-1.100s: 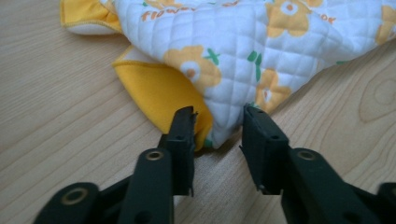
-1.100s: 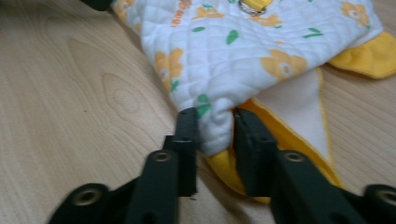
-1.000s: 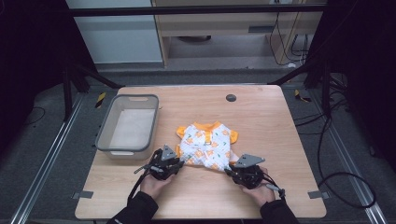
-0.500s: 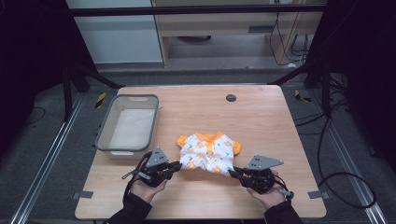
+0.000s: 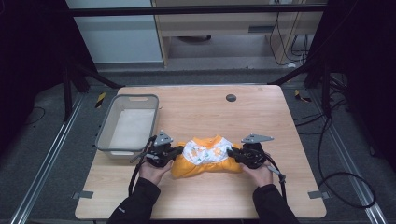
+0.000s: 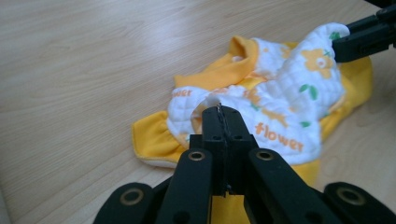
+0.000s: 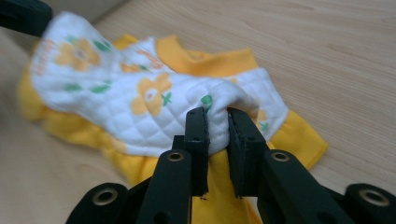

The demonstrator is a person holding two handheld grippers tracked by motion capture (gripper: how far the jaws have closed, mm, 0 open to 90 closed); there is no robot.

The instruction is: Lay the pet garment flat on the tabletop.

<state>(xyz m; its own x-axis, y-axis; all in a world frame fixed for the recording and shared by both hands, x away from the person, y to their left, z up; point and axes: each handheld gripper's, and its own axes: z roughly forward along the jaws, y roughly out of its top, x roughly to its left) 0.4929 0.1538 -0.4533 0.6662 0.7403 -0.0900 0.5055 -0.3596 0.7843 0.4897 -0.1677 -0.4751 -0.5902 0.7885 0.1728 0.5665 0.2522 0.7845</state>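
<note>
Black two-jaw left gripper [image 5: 173, 152] and right gripper [image 5: 233, 154] — grey plates, trailing cables, dark sleeves [image 5: 135, 205]

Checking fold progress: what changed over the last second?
Both grippers, left gripper and right gripper, shut on the baby garment, came toward the person, dragging it to the near edge. Its white top now lies doubled over the orange part, where it was spread flatter. Grips unchanged; grey bin and table stayed put.

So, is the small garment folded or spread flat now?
Folded: the garment lies doubled, its white quilted half over the yellow, pinched by left gripper and right gripper.
</note>
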